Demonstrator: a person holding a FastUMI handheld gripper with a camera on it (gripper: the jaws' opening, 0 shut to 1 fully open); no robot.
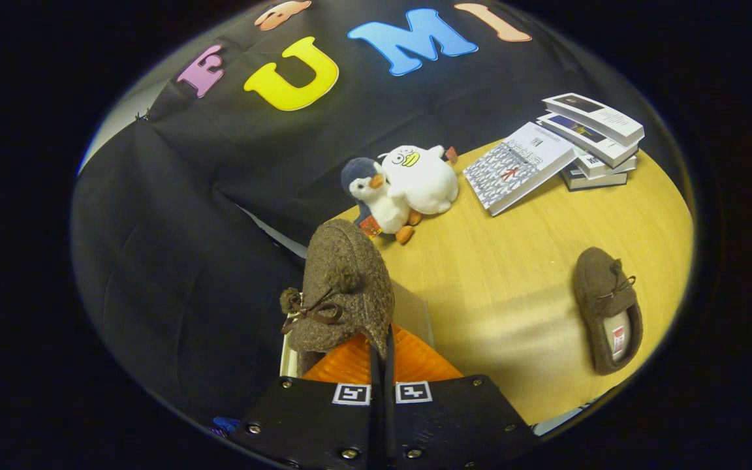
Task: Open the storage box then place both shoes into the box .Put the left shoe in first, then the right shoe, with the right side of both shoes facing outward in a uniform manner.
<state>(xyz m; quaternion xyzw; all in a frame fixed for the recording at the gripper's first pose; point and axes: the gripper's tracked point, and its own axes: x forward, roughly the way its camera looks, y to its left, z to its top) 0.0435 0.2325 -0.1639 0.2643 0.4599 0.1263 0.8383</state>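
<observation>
**benchrat:** Fingers (382, 365) first, since they're right under the lens: you're squeezing them nearly together on the back edge of the brown wool slipper (343, 287), both sides pressing on it. You're holding that shoe up off the wooden table (513, 287), toe pointing away from you, with its little pom-pom bow (314, 303) facing the camera.

**looplurker:** And the box?

**benchrat:** You're hovering right over what I take to be the storage box (415, 313), just past the fingertips. A pale wall of it is peeking out on either side of the shoe. Can't tell whether the lid's fully open from here.

**looplurker:** Other shoe?

**benchrat:** Second slipper (608, 316) is sitting on the table well off to the right of your fingers, opening toward you, a label showing inside it. Further back, two plush toys (402, 189) are leaning on each other near the black cloth wall (173, 261), and a stack of books (585, 140) is lying beyond the second slipper, one book propped aslant against the pile.
</observation>
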